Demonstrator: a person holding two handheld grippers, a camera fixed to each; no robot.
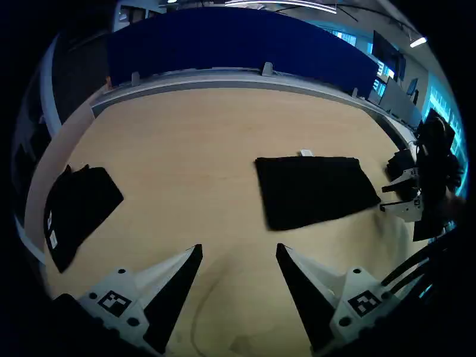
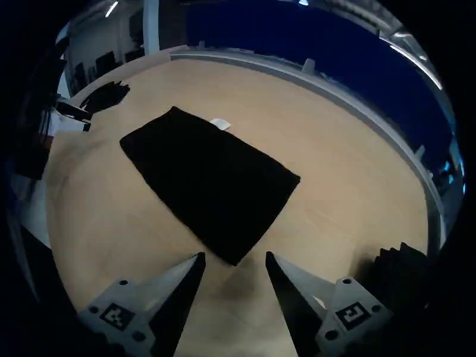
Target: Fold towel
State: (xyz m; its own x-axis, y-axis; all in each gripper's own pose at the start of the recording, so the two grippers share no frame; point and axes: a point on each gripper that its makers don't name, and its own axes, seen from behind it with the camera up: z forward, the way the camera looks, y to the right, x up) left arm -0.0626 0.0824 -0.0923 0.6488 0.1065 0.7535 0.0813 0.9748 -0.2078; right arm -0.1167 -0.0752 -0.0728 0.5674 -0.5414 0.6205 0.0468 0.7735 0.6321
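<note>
In the left gripper view, the left gripper (image 1: 238, 249) hangs empty with its fingers apart over the bare table (image 1: 196, 143). The black towel (image 1: 312, 190) lies flat, well ahead and to the right. A second dark cloth (image 1: 77, 211) sits far left (an easy wrong target).

In the right gripper view, the right gripper (image 2: 235, 256) is also spread, with the towel's nearest corner just at its tips. A shallow pinch could slip. Lifting that corner alone would probably drag the towel askew.
</note>
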